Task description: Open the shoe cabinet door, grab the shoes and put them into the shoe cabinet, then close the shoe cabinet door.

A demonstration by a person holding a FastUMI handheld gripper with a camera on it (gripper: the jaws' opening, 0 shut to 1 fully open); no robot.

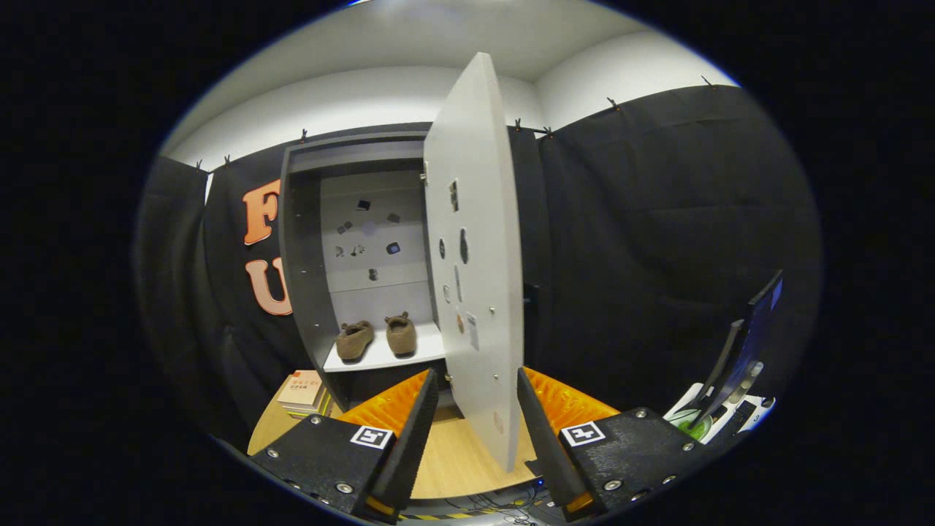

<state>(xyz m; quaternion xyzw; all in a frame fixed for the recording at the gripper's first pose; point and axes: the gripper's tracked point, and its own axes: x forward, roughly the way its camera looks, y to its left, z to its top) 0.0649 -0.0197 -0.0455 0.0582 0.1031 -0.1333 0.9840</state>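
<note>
1. Claw point(476, 398) spread wide, gripping nothing, straddling the lower edge of the open cabinet door point(473, 248) (edge-on).
2. Both shoes point(376, 337) on the cabinet shelf point(380, 359), at 11 o'clock beyond the fingers.

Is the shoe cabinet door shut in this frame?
No, the pale grey cabinet door stands open between the open gripper fingers, and both brown shoes sit on the white shelf.
</note>
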